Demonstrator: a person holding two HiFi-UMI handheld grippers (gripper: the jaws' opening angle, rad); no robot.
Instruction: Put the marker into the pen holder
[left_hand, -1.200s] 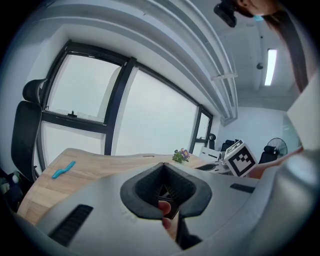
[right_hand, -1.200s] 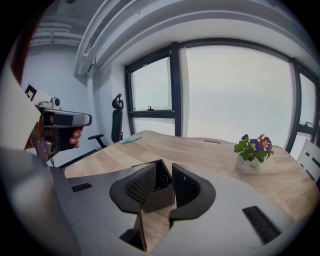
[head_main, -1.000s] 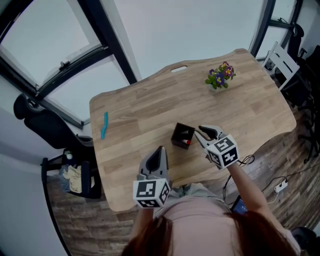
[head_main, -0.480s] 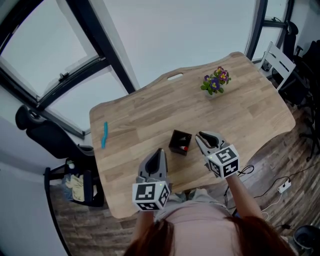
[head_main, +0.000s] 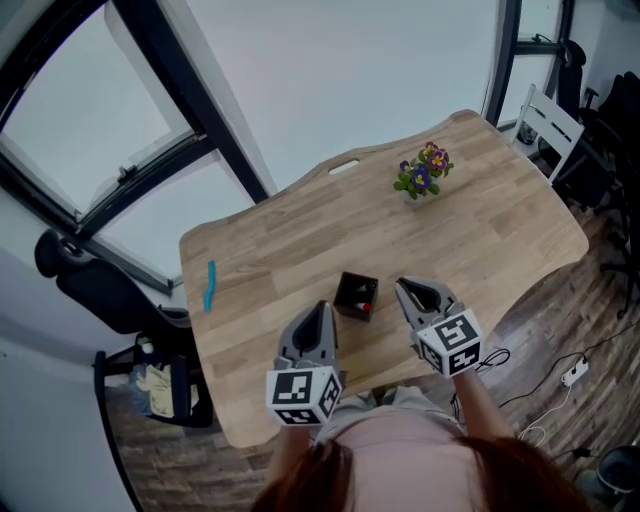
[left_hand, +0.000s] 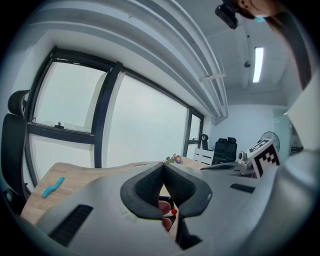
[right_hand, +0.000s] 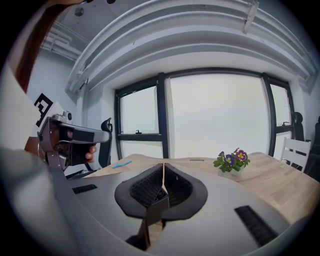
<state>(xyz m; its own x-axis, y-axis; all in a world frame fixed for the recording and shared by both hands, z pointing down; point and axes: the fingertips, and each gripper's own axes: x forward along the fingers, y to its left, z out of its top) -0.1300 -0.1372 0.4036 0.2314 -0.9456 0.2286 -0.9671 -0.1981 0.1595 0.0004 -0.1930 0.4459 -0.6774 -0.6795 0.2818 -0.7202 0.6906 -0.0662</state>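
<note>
On table (head_main: 300, 230) | marker (head_main: 366, 300) in pen holder (head_main: 349, 291) | left gripper (head_main: 322, 306), right gripper (head_main: 401, 286) closed

We've backed the right gripper (head_main: 403, 290) off the pen holder (head_main: 355, 296). A second ago its tips sat just beside the holder's right wall; now bare table (head_main: 300, 230) shows between them. Our head view shifted slightly too.

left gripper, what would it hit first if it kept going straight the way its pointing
Probably the pen holder, just ahead of the left gripper, whose jaws are shut. If it passes above that, the flowers lie further on; height is unclear.
</note>
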